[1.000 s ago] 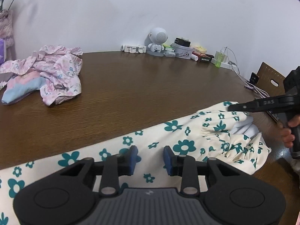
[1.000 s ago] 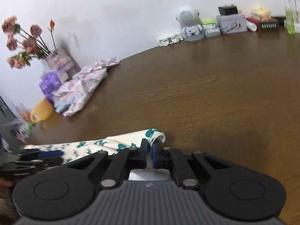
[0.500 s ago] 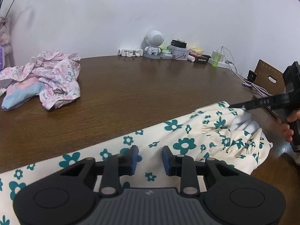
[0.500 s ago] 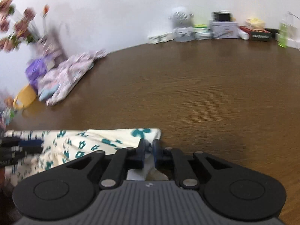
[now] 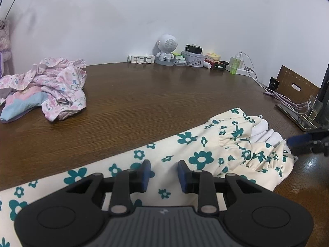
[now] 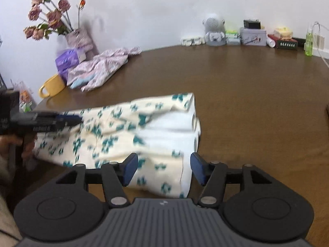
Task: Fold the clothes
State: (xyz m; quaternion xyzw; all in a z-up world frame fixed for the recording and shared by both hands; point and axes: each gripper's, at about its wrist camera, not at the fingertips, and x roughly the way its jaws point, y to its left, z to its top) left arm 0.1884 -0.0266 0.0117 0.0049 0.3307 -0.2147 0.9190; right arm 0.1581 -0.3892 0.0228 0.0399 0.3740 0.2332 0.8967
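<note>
Both your left tool (image 5: 163,174) and right tool (image 6: 162,168) hover spread and empty over the cream teal-flowered cotton garment (image 6: 127,131), probably because it lies flat on the dark wooden surface (image 5: 144,103).

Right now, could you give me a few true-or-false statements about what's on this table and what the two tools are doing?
1. The right tool is clamped on the flowered dress. False: it is open.
2. The left tool is open above the dress. True.
3. A yellow mug stands near the pink clothes. True.
4. The pink clothes are neatly folded. False: they lie crumpled.
</note>
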